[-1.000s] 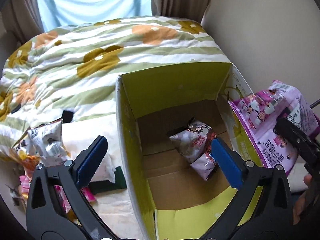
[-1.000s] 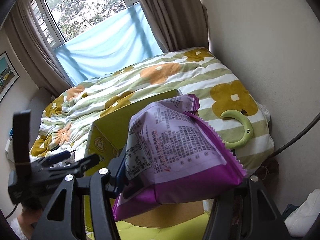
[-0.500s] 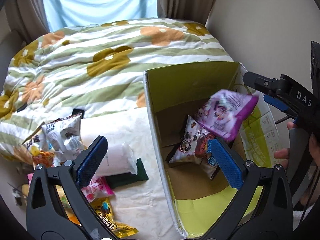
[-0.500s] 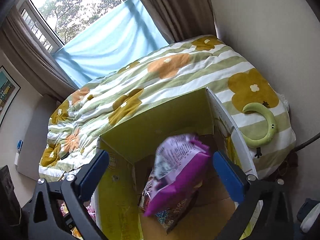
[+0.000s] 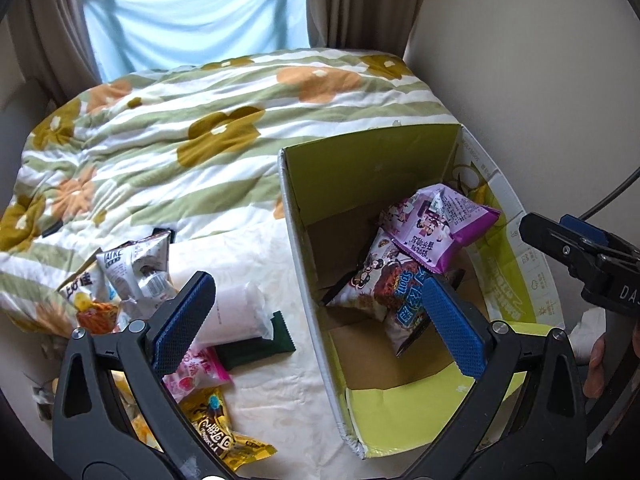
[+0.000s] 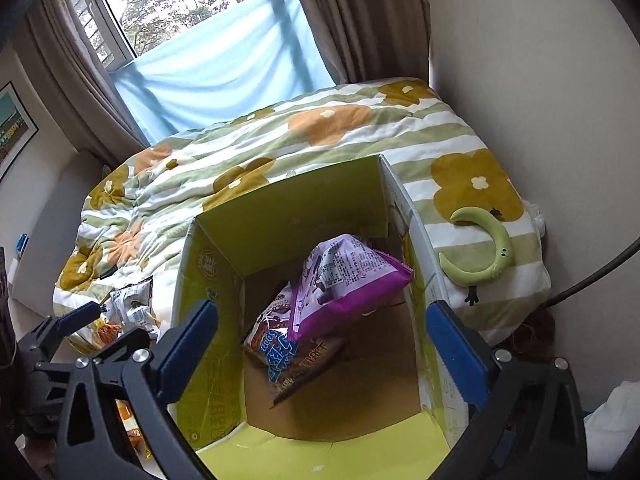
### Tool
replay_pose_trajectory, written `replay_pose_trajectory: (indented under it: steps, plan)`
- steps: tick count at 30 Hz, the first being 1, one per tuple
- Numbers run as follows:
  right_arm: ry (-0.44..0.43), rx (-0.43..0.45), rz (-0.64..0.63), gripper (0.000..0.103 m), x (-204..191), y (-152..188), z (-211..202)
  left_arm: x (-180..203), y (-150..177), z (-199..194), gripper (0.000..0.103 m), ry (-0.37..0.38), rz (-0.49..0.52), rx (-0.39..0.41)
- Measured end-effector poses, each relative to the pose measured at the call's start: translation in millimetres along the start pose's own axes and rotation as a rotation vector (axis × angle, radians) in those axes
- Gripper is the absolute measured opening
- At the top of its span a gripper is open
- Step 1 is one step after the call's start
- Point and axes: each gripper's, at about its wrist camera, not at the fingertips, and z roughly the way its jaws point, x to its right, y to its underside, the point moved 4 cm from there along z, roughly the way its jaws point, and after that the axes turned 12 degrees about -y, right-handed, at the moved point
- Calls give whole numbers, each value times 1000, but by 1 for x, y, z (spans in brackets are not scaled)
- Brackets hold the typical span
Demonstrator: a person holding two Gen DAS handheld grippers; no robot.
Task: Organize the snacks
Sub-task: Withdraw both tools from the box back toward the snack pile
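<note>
Since a second ago the purple snack bag (image 6: 344, 288) has dropped from the right gripper (image 6: 320, 344) into the cardboard box (image 6: 280, 208), against its far-right corner. Both grippers stand wide and empty. Next, I judge, the left gripper (image 5: 316, 320) must fetch from the loose snacks (image 5: 132, 276) at the bed's near-left edge.

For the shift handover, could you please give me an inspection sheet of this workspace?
Surface: bed with a floral quilt and a white cover in front.
Job's things: open box holding a purple bag lying on a second bag.
Clutter: loose snacks left of the box, among them a white roll, a dark green bar and a yellow pack; green crescent toy right of the box.
Grippers: left claw open, empty; right claw open, empty, above the box.
Cables: one dark cable by the wall.
Surroundings: window, curtains, blue cloth.
</note>
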Motion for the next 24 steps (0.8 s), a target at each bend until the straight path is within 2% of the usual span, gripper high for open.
replay_pose_trajectory:
  steps: [4,13,19,24]
  plan:
    - [8,6,-50,103,-10,6,-17,4,1,-22,102,-17,0,37]
    - [-38,27,-113,103,-27,18,-51,5,16,-64,102,-54,-38,73]
    - [-47,7,-184,103,-41,32,-59,-7,44,-83,102,-90,-83,57]
    - [-67,34,-237,103,-62,52,-67,-35,78,-102,102,-137,-125,50]
